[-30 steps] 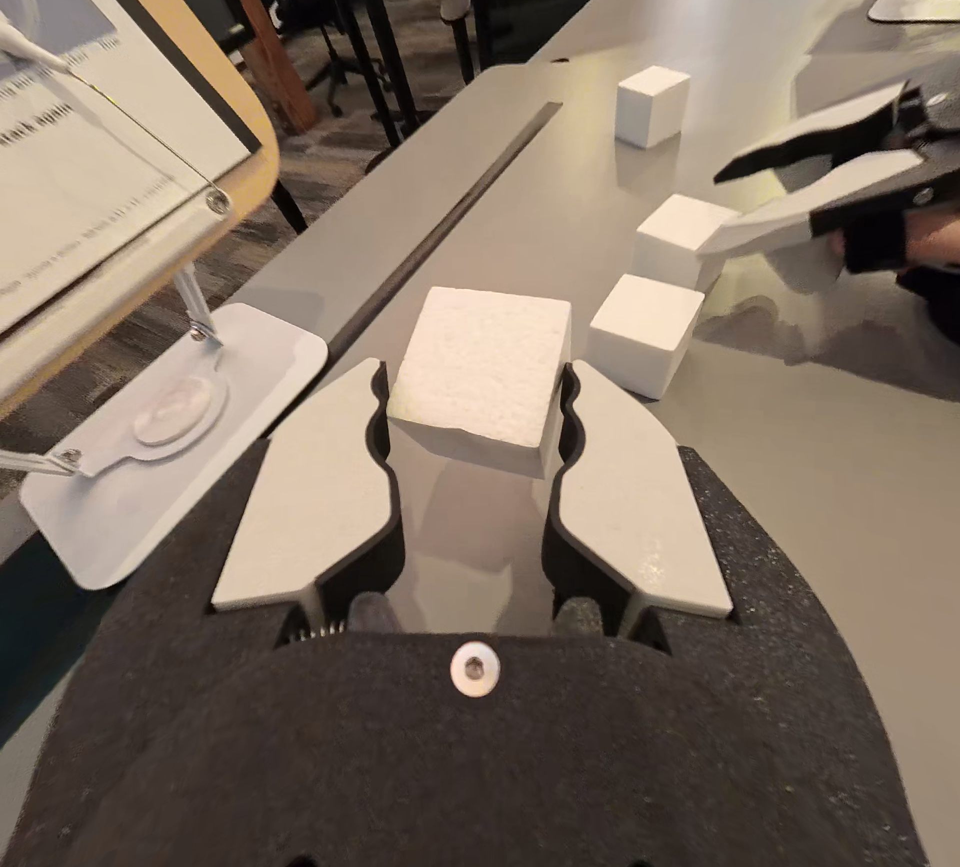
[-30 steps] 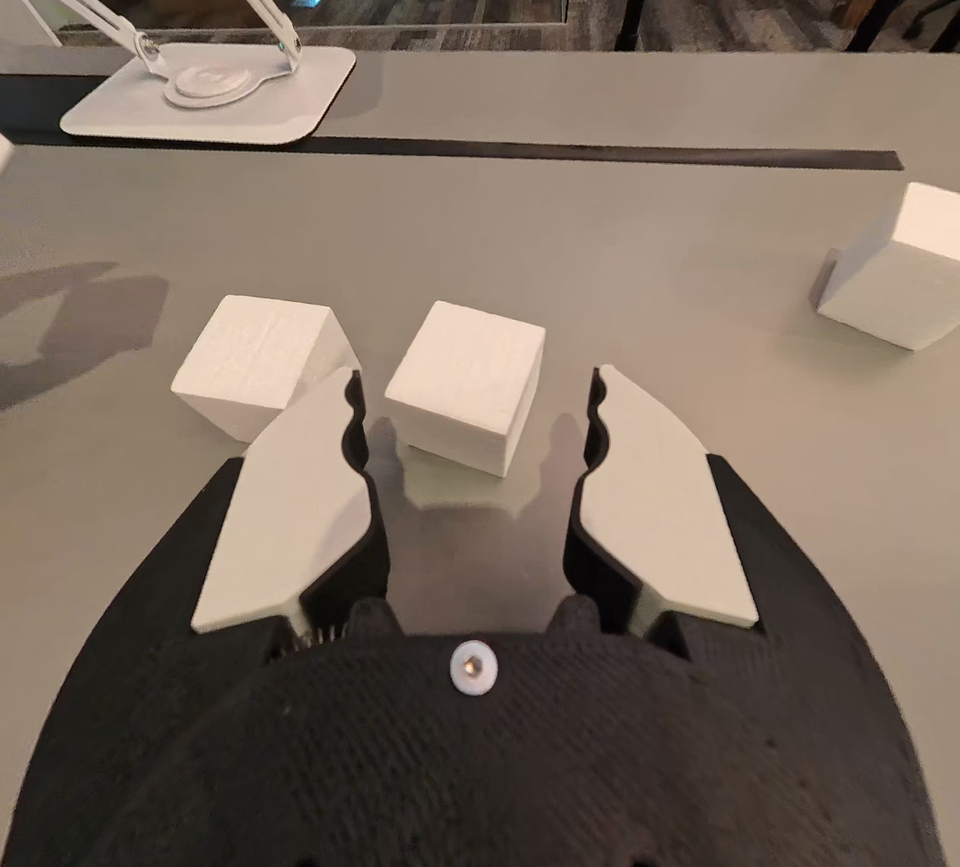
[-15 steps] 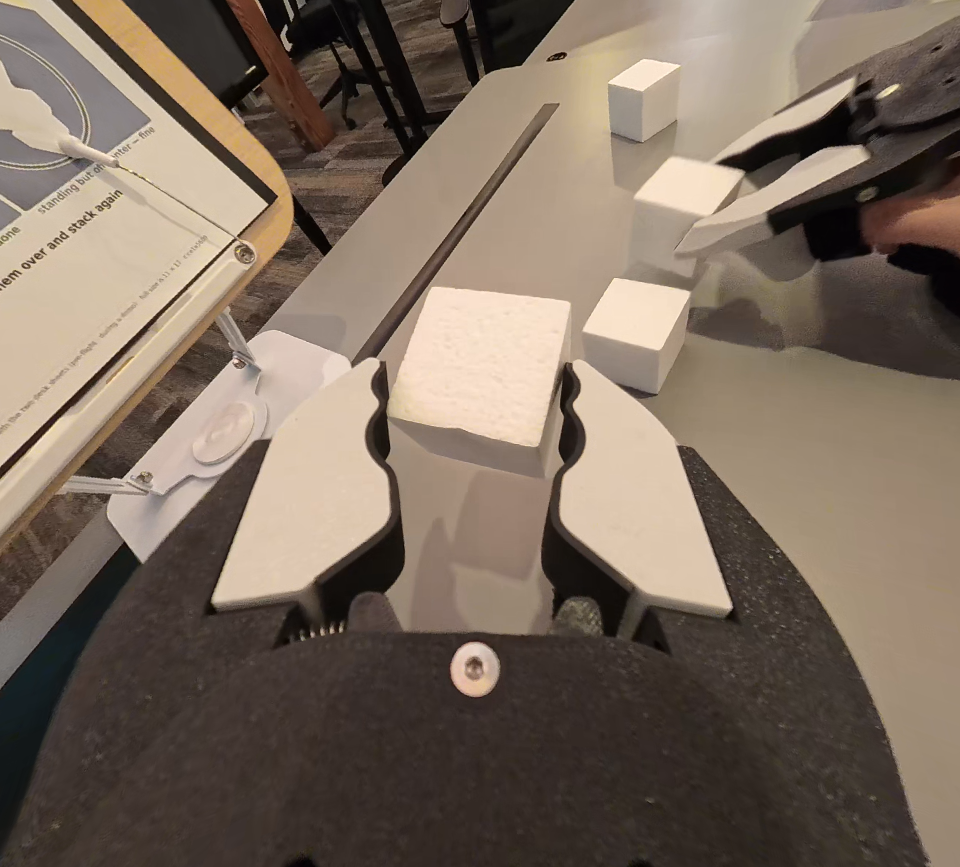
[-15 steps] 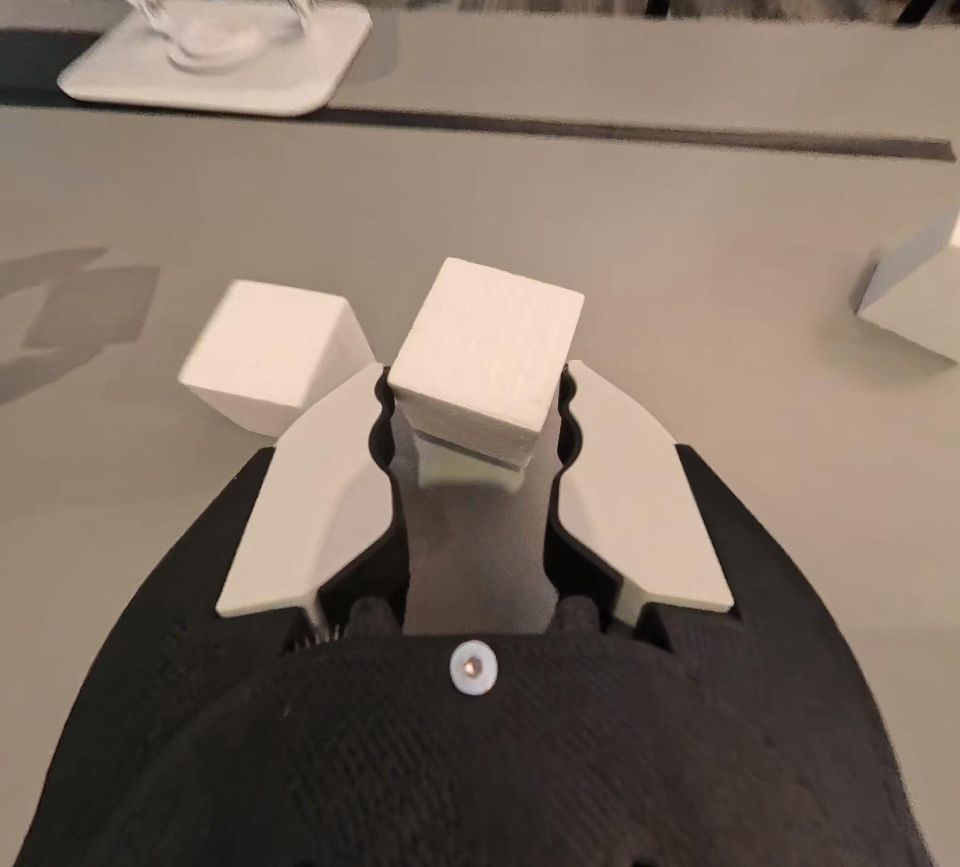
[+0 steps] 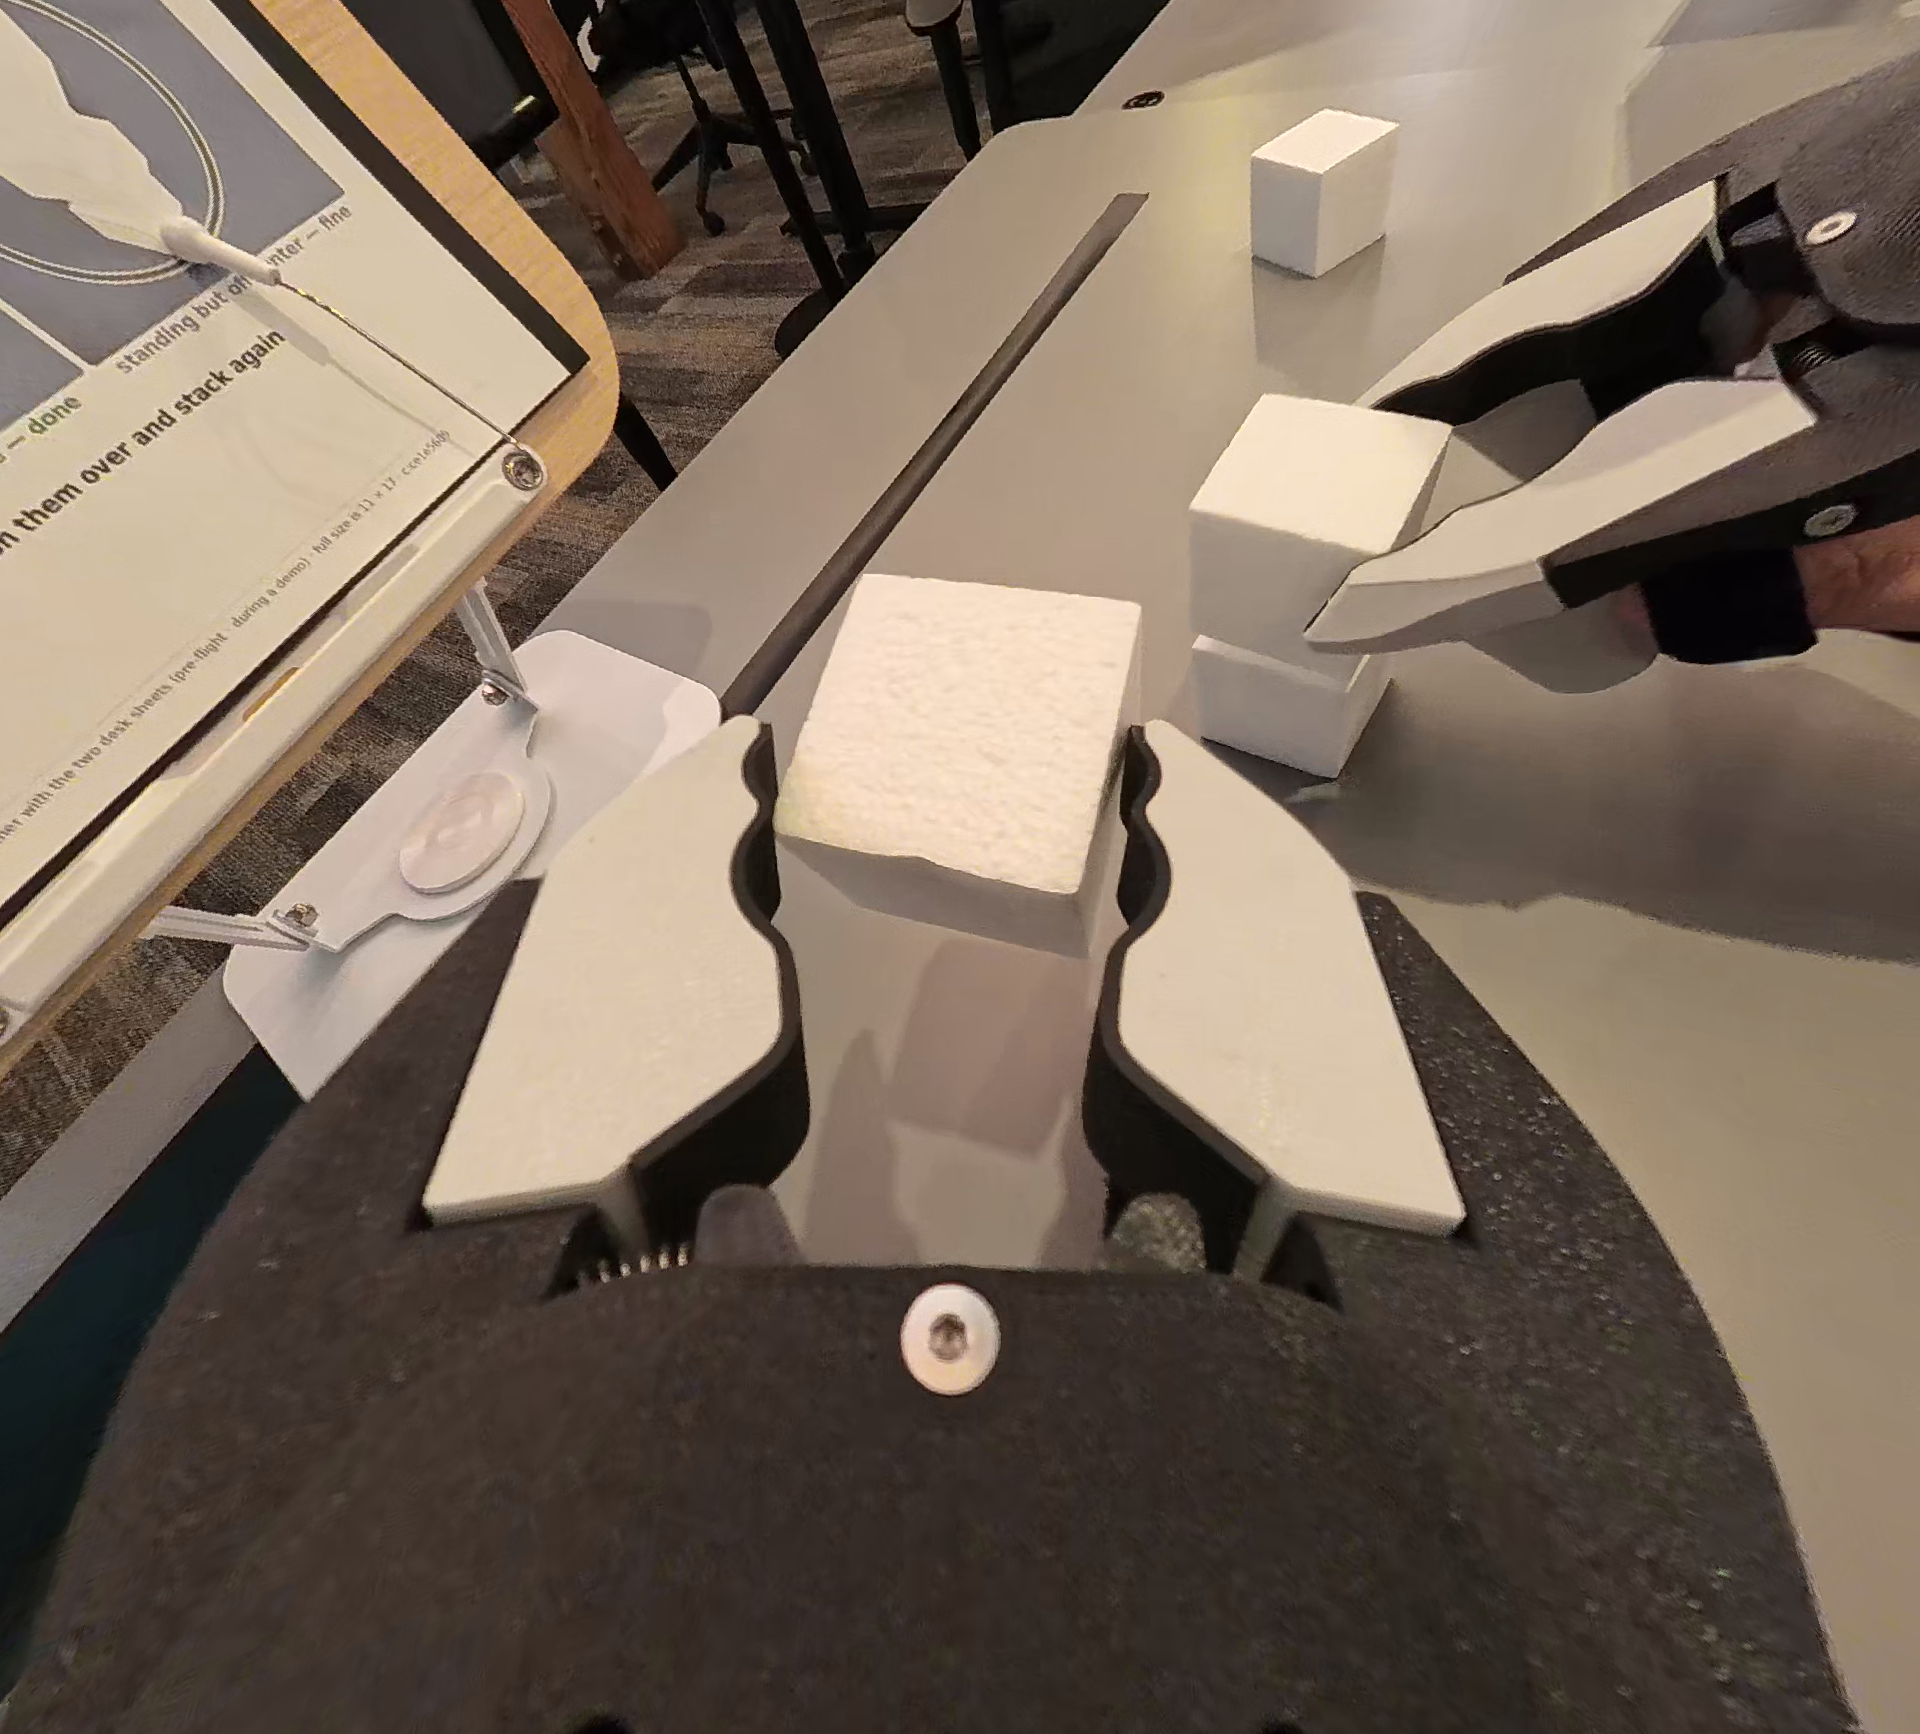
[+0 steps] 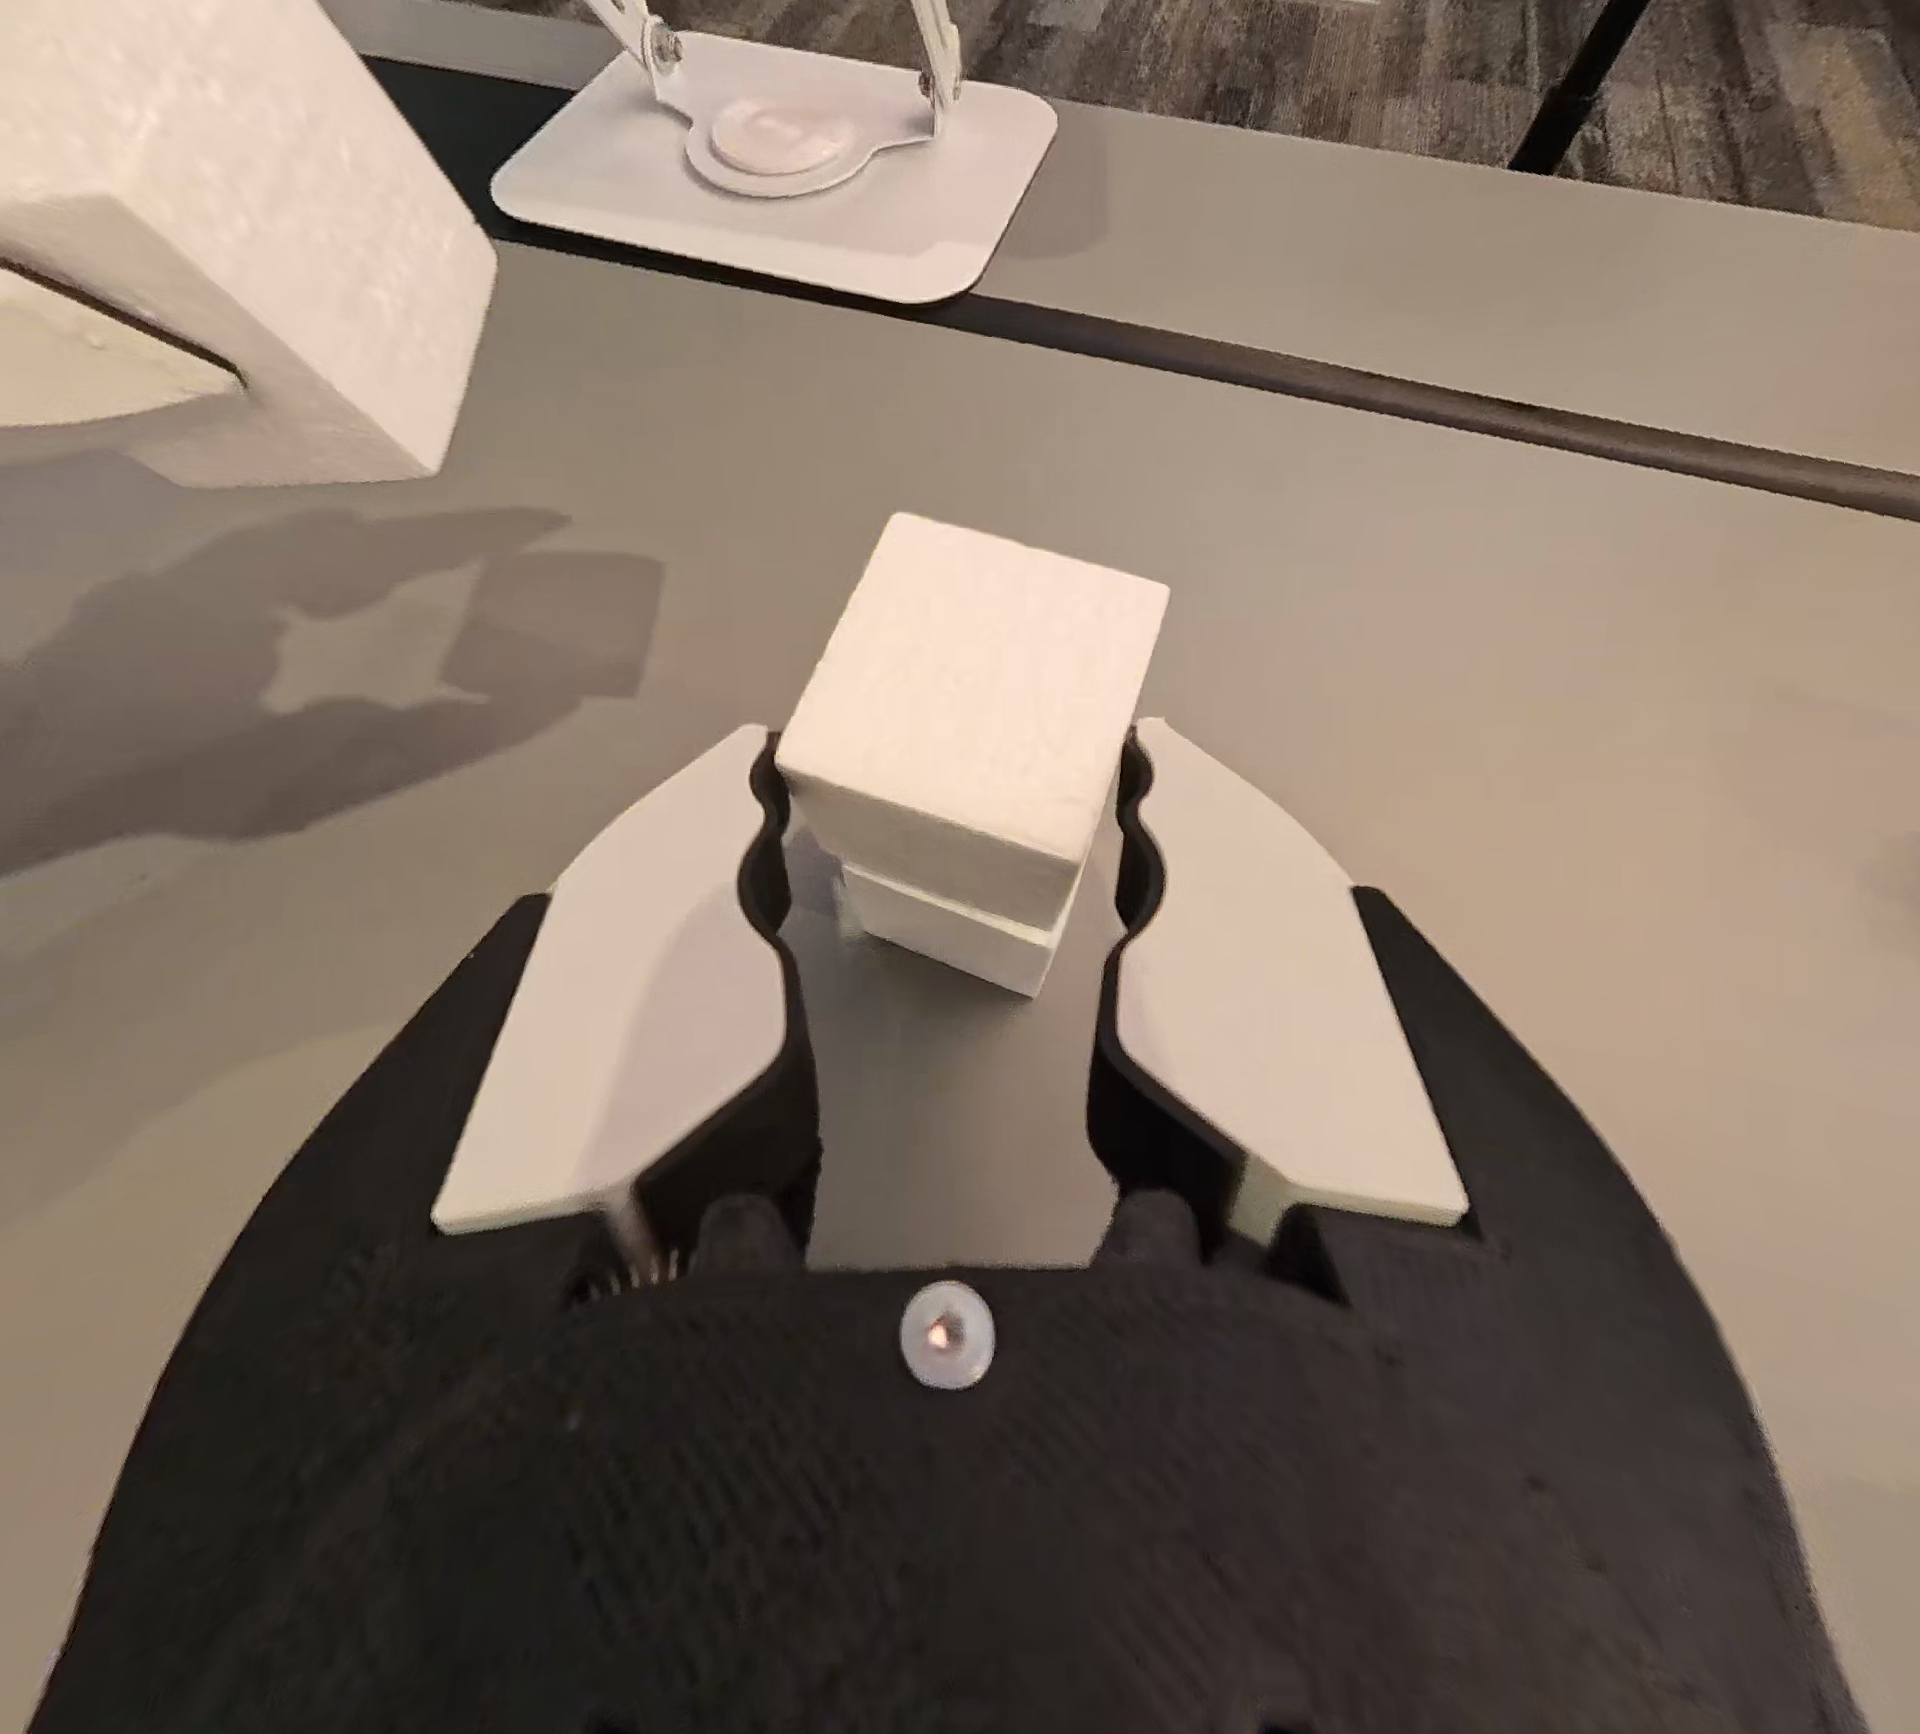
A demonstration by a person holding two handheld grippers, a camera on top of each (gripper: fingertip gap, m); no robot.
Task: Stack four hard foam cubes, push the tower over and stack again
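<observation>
Stacking step: right gripper (image 6: 948,806) pinches a cube (image 6: 971,697) over the base cube (image 6: 951,931); square the corners, lower flat, then release. Left gripper (image 5: 951,796) clamps a grainy cube (image 5: 961,728). Fourth cube (image 5: 1322,204) sits at 1 o'clock on the smooth grey table (image 5: 1558,1061). White, sharp-edged rigid foam.

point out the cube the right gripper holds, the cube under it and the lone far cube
held cube (image 6: 966,708), right wrist view, top face
bottom cube (image 5: 1273,713), left wrist view, front face
far cube (image 5: 1320,193), left wrist view, front corner
</observation>
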